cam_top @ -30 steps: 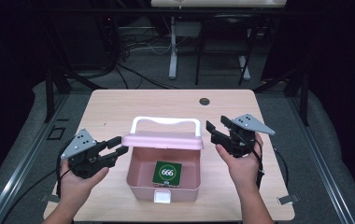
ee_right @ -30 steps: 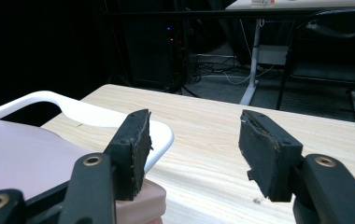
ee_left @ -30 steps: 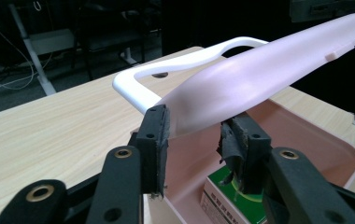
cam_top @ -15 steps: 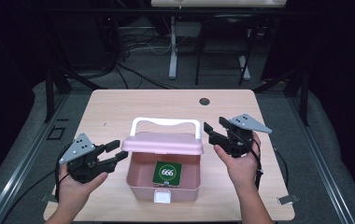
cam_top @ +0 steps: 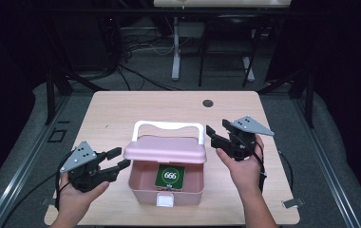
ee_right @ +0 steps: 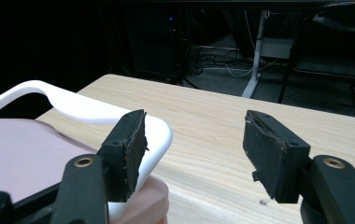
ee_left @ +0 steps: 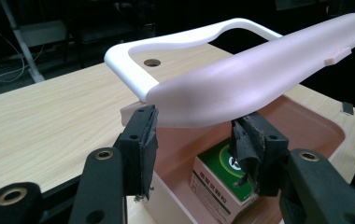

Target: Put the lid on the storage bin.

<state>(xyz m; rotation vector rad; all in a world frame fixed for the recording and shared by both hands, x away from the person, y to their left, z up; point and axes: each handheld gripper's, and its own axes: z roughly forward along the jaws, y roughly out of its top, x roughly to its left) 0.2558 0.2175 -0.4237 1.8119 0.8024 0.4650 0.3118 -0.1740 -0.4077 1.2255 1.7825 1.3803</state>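
Note:
A pink box stands near the table's front edge. Its pink lid is raised over the back half, and a white handle stands behind it. A green packet marked 666 lies inside the box. My left gripper is at the lid's left end and its jaws have just been opening. That lid end sits between the jaws of the left gripper with both pads off it. My right gripper hovers at the box's right, by the handle's corner. The right gripper has also just been opening, with nothing between its jaws.
The wooden table has a round hole near its far edge. A white latch sticks out at the box's front. Cables trail off each gripper, and desk legs and cables stand on the dark floor beyond.
The left gripper's jaws have spread and the hand has slid slightly toward the front edge. The right gripper's jaws have widened a little. The box and lid stay put.

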